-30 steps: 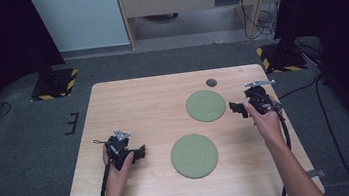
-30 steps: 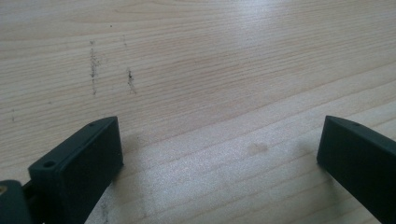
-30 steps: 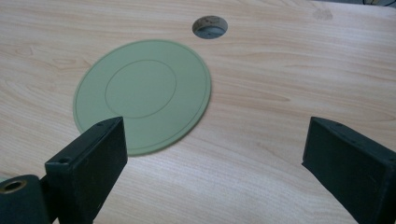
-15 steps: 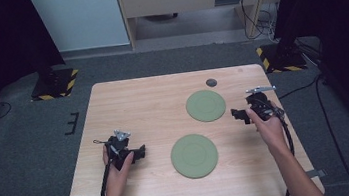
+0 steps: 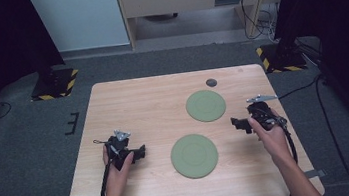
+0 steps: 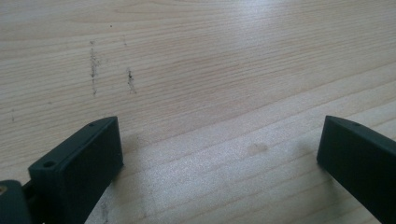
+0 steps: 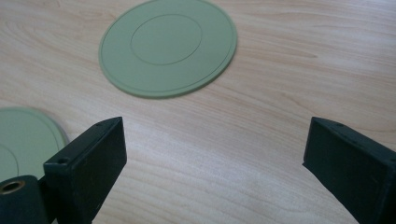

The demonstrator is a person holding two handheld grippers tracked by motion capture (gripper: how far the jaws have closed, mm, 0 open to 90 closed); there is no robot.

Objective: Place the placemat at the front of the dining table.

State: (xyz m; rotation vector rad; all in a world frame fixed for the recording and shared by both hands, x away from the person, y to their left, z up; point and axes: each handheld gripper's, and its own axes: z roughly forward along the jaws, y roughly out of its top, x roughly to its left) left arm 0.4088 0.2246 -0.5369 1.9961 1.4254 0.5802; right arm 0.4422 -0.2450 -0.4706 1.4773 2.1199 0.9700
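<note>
Green round plates [image 5: 205, 105] lie flat, seemingly axis-less; jaws apart.

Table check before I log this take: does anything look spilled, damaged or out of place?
Nothing stands out. Two green discs lie flat and apart on the wooden table; a small dark round thing sits near the far edge. Faint dark scuffs mark the wood.

Left hand [image 5: 115, 163] grips the left gripper [image 5: 141, 151] low over the table's near-left area, jaws spread wide apart and empty, pointing rightward. Right hand [image 5: 267, 129] grips the right gripper [image 5: 236, 122] at the right side, jaws likewise wide apart and empty, pointing leftward. Both forearms enter from the bottom edge.
</note>
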